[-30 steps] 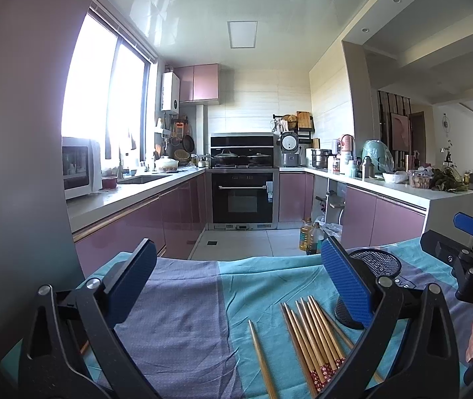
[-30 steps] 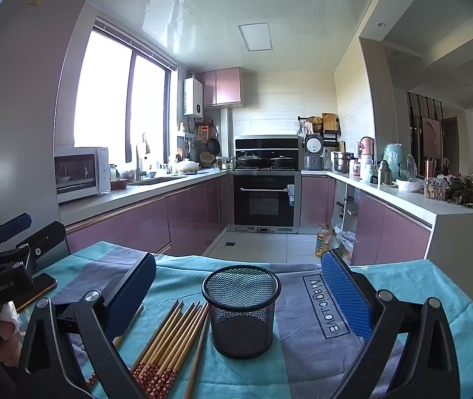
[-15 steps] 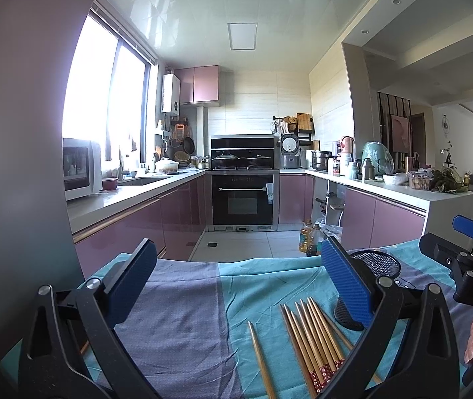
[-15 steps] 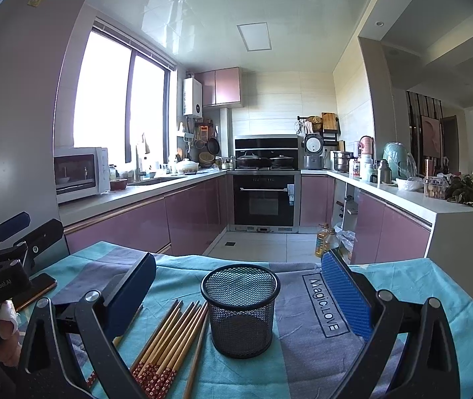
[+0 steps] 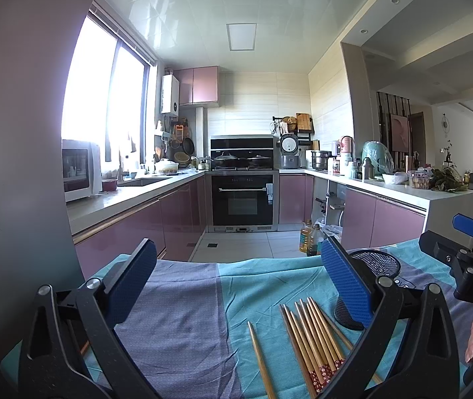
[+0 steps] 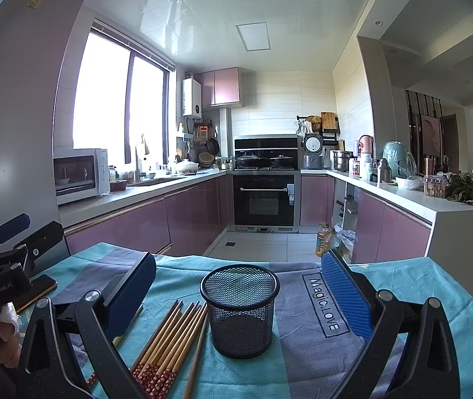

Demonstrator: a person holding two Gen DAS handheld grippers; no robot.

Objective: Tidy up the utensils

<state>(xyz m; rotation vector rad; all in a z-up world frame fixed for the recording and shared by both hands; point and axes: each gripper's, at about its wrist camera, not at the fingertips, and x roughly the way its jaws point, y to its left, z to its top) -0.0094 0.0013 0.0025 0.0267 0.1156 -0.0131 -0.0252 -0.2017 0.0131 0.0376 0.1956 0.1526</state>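
Observation:
Several wooden chopsticks (image 6: 170, 339) with red patterned ends lie in a bundle on the teal and grey tablecloth (image 6: 306, 342), just left of an upright black mesh cup (image 6: 240, 309) that holds nothing. In the left wrist view the same chopsticks (image 5: 312, 335) lie ahead, one single chopstick (image 5: 260, 355) apart to their left, and the mesh cup (image 5: 374, 267) is partly hidden behind my right finger. My left gripper (image 5: 236, 282) is open above the cloth. My right gripper (image 6: 239, 296) is open too, its fingers standing either side of the cup and apart from it.
A dark phone (image 6: 38, 291) lies on the cloth at the left. The table's far edge (image 6: 236, 259) drops to a tiled kitchen floor with oil bottles (image 6: 324, 237). Pink cabinets, an oven (image 6: 263, 199) and counters stand beyond. A grey fridge wall (image 5: 13, 166) rises at the left.

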